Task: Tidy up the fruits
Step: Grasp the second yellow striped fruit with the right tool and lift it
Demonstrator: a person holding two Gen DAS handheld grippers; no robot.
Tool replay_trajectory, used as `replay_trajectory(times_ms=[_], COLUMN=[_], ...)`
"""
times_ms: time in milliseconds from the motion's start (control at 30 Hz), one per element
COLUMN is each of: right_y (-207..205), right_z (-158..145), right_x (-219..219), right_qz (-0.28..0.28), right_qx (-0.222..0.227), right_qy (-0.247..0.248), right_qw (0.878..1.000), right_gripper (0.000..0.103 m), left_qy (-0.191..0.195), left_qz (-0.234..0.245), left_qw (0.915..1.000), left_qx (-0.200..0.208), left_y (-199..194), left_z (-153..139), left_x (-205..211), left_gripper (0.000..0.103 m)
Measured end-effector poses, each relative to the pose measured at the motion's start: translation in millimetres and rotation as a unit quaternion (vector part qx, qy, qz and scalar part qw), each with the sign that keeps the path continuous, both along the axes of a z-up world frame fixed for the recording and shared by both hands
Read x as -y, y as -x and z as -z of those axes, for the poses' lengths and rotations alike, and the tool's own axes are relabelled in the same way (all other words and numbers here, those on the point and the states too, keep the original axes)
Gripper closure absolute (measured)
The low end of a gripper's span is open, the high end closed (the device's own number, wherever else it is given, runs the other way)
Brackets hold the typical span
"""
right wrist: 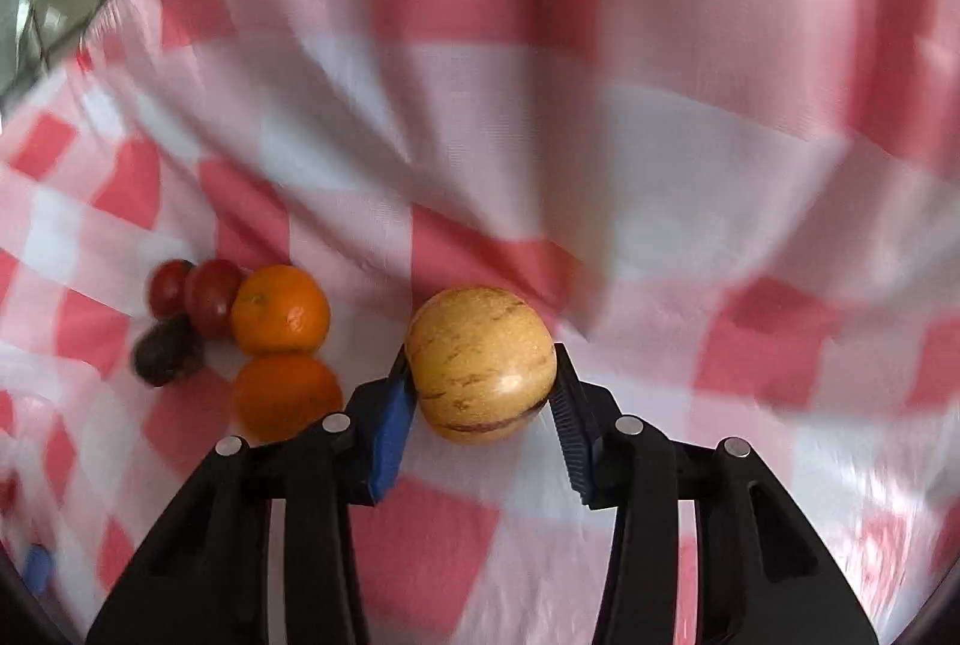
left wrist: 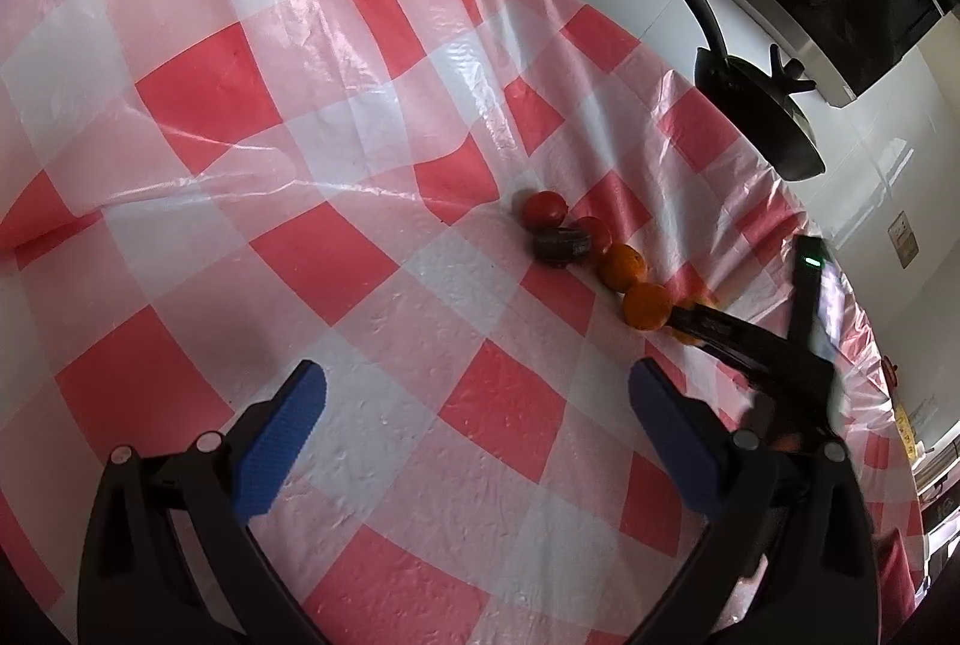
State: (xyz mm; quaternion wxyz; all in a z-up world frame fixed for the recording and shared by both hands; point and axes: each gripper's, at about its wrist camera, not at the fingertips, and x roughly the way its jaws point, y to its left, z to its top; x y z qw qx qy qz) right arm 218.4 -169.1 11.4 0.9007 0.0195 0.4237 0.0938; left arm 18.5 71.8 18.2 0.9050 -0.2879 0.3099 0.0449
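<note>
Your right gripper [right wrist: 483, 393] has its jaws pressed against both sides of a round yellow fruit with purple streaks [right wrist: 480, 363], holding it just to the right of the fruit row. Your left gripper [left wrist: 477, 441] hangs with its jaws spread wide and nothing between them, over the red-and-white checked tablecloth [left wrist: 240, 165].

On your right wrist view, two oranges [right wrist: 281, 309] sit touching each other, one nearer the camera than the other. Beyond them lie two red tomatoes [right wrist: 210, 294], side by side, with a dark brown fruit [right wrist: 167, 351] just beside them.

From your left wrist view the same fruits form a line on the cloth, with a black pan [left wrist: 762, 105] hanging on the white wall beyond the table edge.
</note>
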Motion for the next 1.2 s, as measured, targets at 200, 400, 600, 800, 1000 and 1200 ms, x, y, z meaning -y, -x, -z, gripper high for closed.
replay_trajectory(times_ms=[200, 400, 600, 800, 1000, 1200], right_y=[81, 114, 119, 130, 135, 133], right_z=[-14, 7, 7, 1, 0, 0], right_x=[57, 101, 126, 135, 143, 142], right_qz=[0.077, 0.151, 0.181, 0.206, 0.232, 0.229], right_qx=[0.005, 0.006, 0.039, 0.076, 0.093, 0.095], right_qy=[-0.091, -0.145, -0.199, -0.216, -0.221, -0.223], right_qw=[0.993, 0.978, 0.962, 0.951, 0.943, 0.943], right_gripper=[0.06, 0.06, 0.06, 0.06, 0.06, 0.06], left_qy=[-0.011, -0.034, -0.057, -0.09, -0.109, -0.171], left_qz=[0.004, 0.014, 0.032, 0.048, 0.055, 0.01], left_qw=[0.9999, 0.9993, 0.9979, 0.9945, 0.9903, 0.9781], left_qx=[-0.001, -0.001, -0.004, -0.025, -0.067, -0.118], left_y=[0, 1, -1, -34, -115, -176], left_z=[-1, -4, -7, -12, -8, 2], left_x=[4, 12, 22, 61, 126, 154], left_gripper=[0.002, 0.002, 0.002, 0.002, 0.002, 0.009])
